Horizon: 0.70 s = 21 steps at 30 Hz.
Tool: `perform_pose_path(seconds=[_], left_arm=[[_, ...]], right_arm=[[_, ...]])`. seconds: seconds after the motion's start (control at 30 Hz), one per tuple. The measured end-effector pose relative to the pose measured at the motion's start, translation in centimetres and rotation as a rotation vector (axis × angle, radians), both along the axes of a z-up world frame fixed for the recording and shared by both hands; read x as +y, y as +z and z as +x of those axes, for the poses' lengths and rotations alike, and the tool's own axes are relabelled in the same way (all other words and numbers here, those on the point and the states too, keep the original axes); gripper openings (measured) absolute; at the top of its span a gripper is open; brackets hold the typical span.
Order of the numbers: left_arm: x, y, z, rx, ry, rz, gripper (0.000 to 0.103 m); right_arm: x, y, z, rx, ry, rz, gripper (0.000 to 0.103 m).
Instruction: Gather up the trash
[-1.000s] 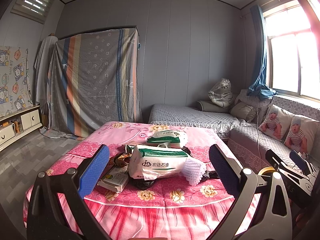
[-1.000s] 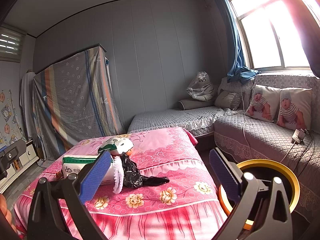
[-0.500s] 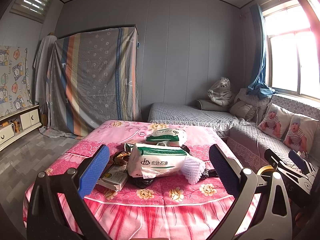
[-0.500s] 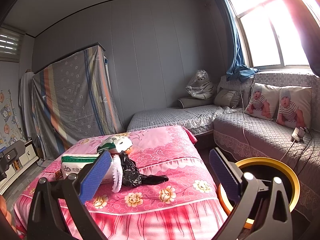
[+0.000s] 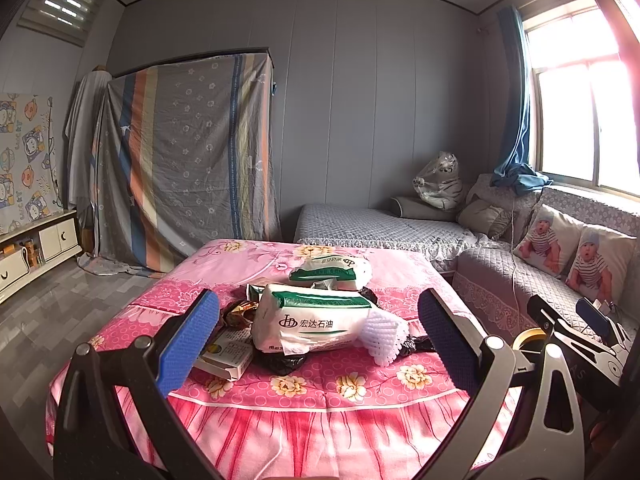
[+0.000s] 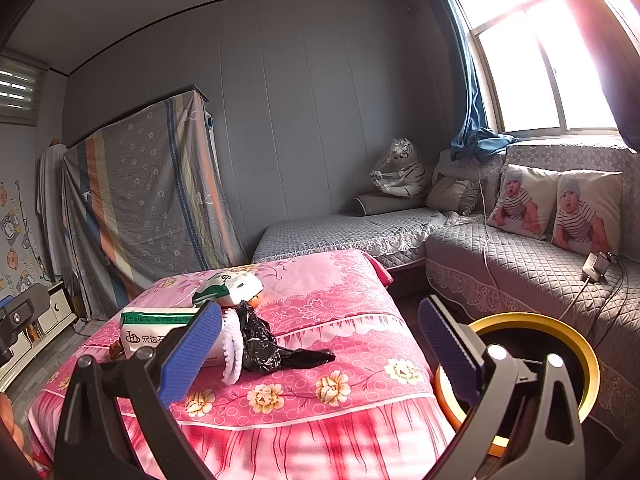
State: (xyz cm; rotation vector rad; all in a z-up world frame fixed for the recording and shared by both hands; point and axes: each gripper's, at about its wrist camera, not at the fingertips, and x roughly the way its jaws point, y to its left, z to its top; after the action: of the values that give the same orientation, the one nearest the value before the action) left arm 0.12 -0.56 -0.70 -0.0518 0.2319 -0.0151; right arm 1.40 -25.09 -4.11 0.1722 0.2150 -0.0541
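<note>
A heap of trash lies on the pink flowered table: a white and green tissue pack, a second pack behind it, white foam netting, a black plastic bag, a small box and a brown wrapper. My left gripper stands open in front of the heap, apart from it. My right gripper is open too, to the right of the pack, netting and black bag. A yellow-rimmed bin stands on the floor at the table's right.
A grey quilted sofa with two baby-print cushions runs along the right wall under the window, with a charger cable on it. A striped sheet covers a wardrobe at the back left. Low white cabinets line the left wall.
Both views have shifted slightly; the trash heap sits a little farther off and higher in frame than a second ago. Both grippers remain open and empty.
</note>
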Motion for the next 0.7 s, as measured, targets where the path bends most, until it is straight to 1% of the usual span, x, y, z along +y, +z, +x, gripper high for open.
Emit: perform_pose_path(seconds=[0.7], left_arm=[[-0.03, 0.11, -0.13, 0.005, -0.005, -0.002, 0.095]], right_arm=[[-0.19, -0.01, -0.06, 0.002, -0.006, 0.003, 0.095]])
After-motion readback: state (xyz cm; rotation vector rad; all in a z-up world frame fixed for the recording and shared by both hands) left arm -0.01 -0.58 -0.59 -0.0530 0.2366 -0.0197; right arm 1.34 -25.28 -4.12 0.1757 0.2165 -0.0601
